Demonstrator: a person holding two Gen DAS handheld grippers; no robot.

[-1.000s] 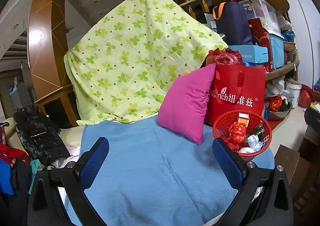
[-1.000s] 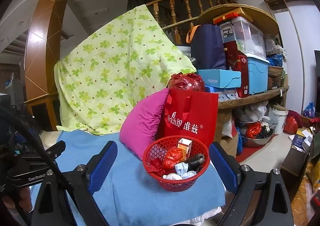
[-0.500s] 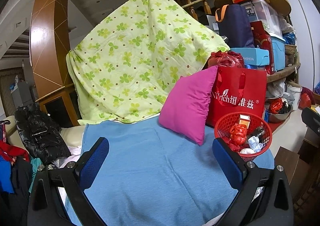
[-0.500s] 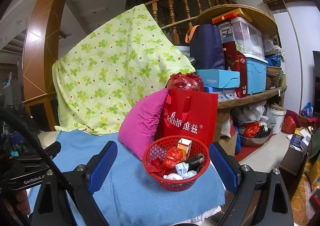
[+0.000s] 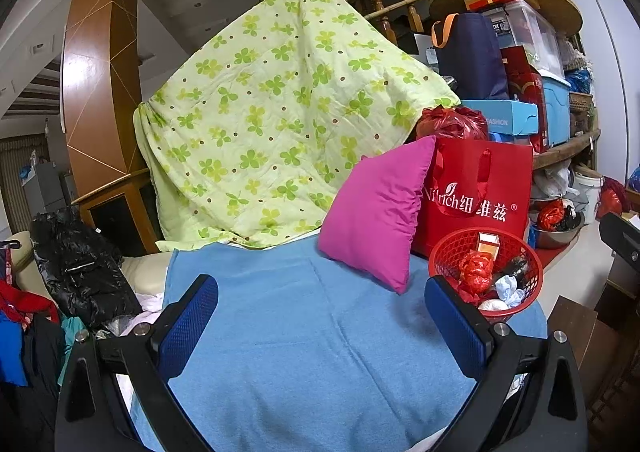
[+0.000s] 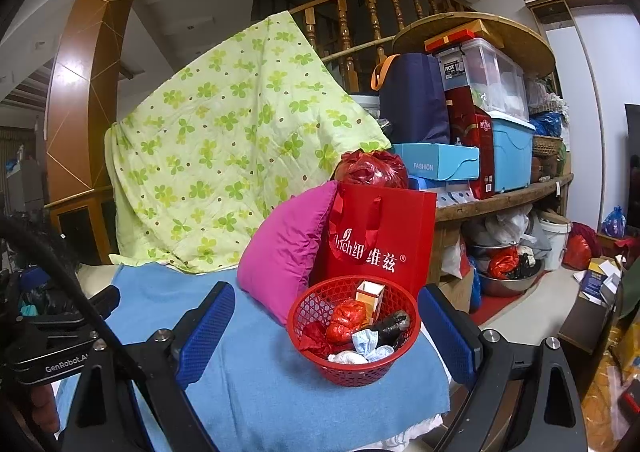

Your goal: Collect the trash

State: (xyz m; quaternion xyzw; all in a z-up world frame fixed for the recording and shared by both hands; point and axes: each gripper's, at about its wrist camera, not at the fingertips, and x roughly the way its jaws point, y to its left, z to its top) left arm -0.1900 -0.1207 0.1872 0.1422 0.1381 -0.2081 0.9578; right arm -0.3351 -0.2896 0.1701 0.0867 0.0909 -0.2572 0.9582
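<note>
Blue cloth (image 5: pixel 304 352) lies bare; trash is already gathered in the red basket (image 6: pixel 356 370). Left gripper (image 5: pixel 320 332) and right gripper (image 6: pixel 326 336) fingers are spread wide, empty; remaining litter should be sought before withdrawal.

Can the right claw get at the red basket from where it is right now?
Probably yes. The right claw is open, and the red basket sits on the blue cloth between its fingers, with nothing in front of it.
</note>
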